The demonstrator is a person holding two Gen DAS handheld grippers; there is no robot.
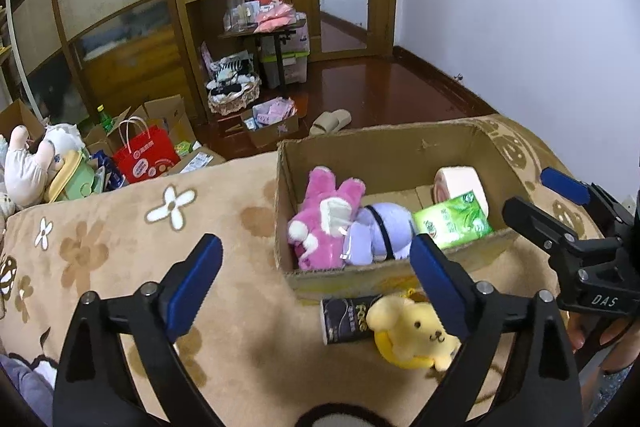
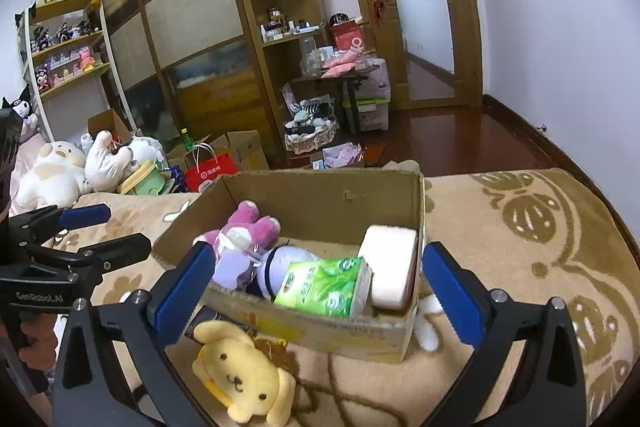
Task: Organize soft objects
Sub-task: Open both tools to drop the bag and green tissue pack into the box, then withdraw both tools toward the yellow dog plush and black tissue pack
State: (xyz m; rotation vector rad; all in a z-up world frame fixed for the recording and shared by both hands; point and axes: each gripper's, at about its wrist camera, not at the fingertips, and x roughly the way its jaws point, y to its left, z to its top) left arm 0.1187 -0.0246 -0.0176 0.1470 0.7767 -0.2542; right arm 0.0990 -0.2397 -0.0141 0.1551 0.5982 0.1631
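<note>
A cardboard box (image 1: 400, 147) (image 2: 312, 327) stands on the flowered blanket. It holds a pink plush (image 1: 320, 219) (image 2: 248, 223), a purple-white plush (image 1: 384, 231) (image 2: 276, 263), a green tissue pack (image 1: 452, 219) (image 2: 328, 287) and a pink-white roll (image 1: 460, 179) (image 2: 388, 267). A yellow dog plush (image 1: 416, 335) (image 2: 244, 379) and a black packet (image 1: 346, 319) lie in front of the box. My left gripper (image 1: 316, 291) is open and empty above the blanket. My right gripper (image 2: 316, 291) is open and empty over the box front; it also shows in the left wrist view (image 1: 540, 199).
The blanket (image 1: 160, 267) (image 2: 520, 247) covers the bed. Beyond its far edge are big plush toys (image 1: 36, 159) (image 2: 80, 163), a red paper bag (image 1: 146, 155), cartons, a basket (image 1: 234, 99) and wooden cabinets. The left gripper shows in the right wrist view (image 2: 100, 231).
</note>
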